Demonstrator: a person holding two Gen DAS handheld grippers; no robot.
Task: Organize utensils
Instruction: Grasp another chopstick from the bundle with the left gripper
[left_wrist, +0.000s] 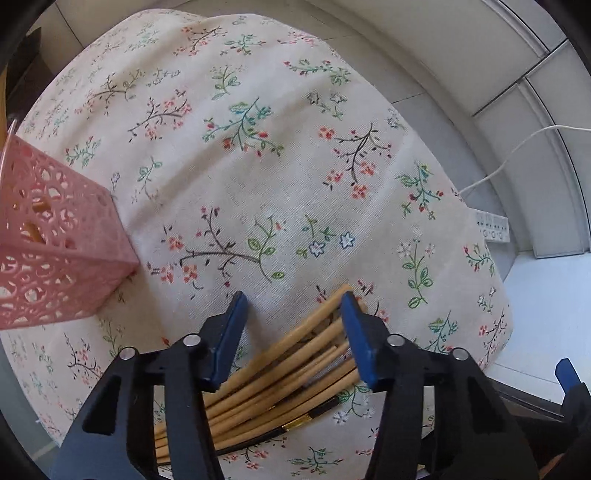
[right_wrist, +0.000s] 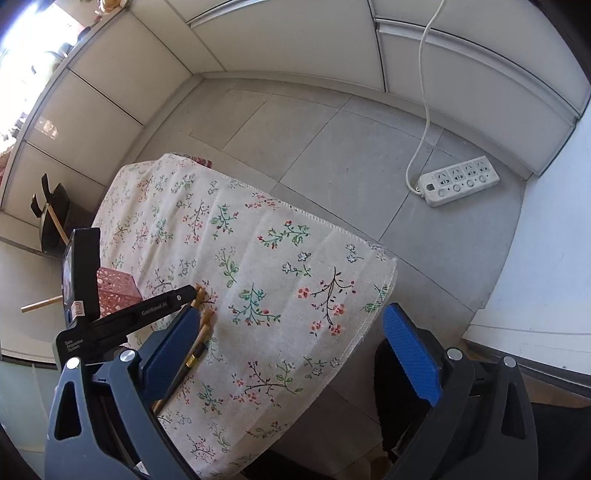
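Chopsticks (left_wrist: 291, 373), approx 8 that we count, lie between our wide-open left gripper (left_wrist: 293, 332); one pink basket (left_wrist: 55, 240) w/ sticks inside; right gripper (right_wrist: 301, 354) open, empty.

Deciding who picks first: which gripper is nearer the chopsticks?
Left. The left gripper is open astride the chopsticks on the tablecloth. The right gripper hangs open beside them, nearer the table's edge.

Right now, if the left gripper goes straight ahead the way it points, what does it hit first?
Probably the chopsticks, which lie between the open left gripper fingers; beyond them only bare tablecloth. Depth is unclear.
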